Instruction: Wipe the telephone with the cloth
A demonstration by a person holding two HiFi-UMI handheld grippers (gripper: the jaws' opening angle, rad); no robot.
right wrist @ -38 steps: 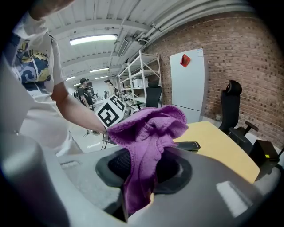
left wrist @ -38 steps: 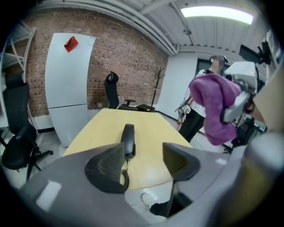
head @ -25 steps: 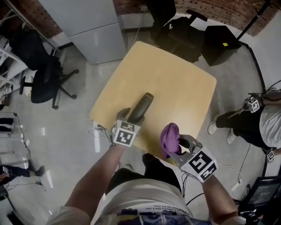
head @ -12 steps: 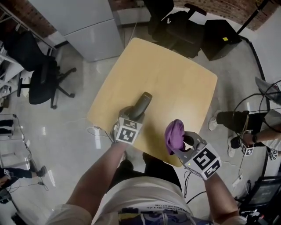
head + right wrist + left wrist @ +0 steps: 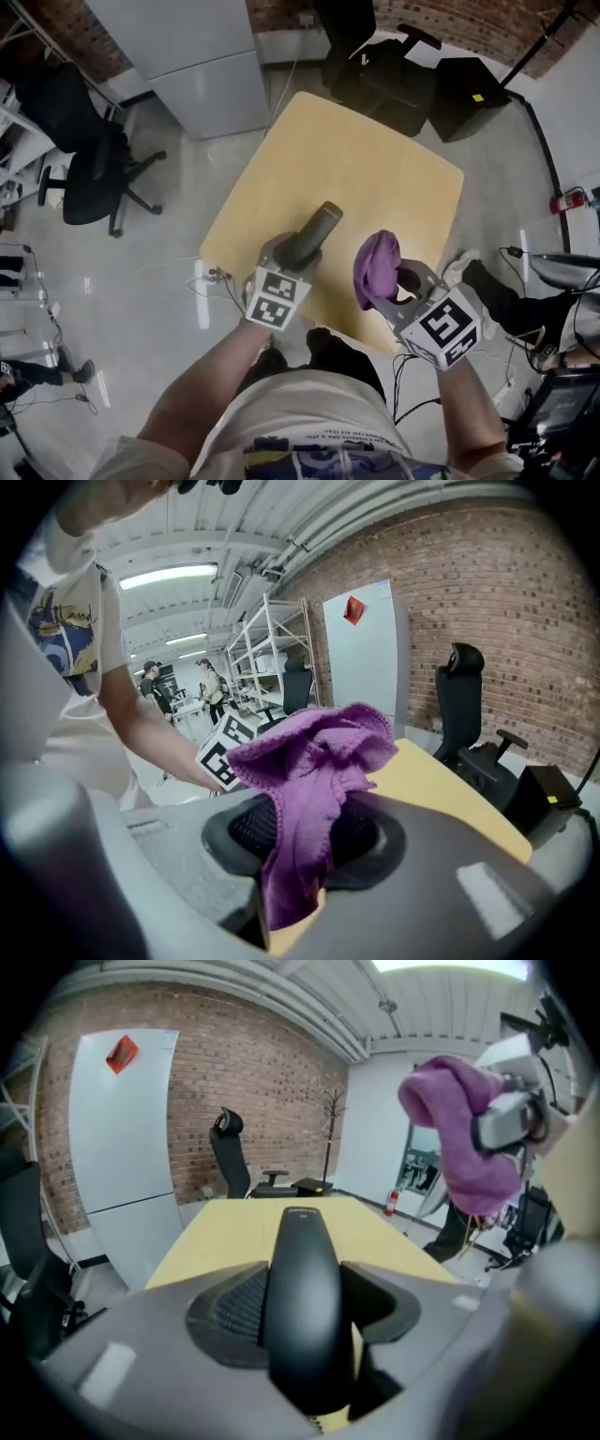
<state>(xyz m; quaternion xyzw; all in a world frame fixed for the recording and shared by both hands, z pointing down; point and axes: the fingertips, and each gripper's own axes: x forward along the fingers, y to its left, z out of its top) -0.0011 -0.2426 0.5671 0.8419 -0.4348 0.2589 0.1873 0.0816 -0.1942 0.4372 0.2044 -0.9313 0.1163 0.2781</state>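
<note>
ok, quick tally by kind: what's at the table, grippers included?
black plastic telephone handset: 1
purple cloth: 1
left hand-held gripper, right hand-held gripper: 2
light wooden table: 1
total: 5

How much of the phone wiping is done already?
Picking up looks done: the left gripper has its jaws clamped on the black telephone handset over the table, and the right gripper has its jaws pinching the purple cloth. In hand: the cloth hangs close beside the handset, not touching it. Left to do: all the wiping itself, since the cloth is not on the phone yet.
</note>
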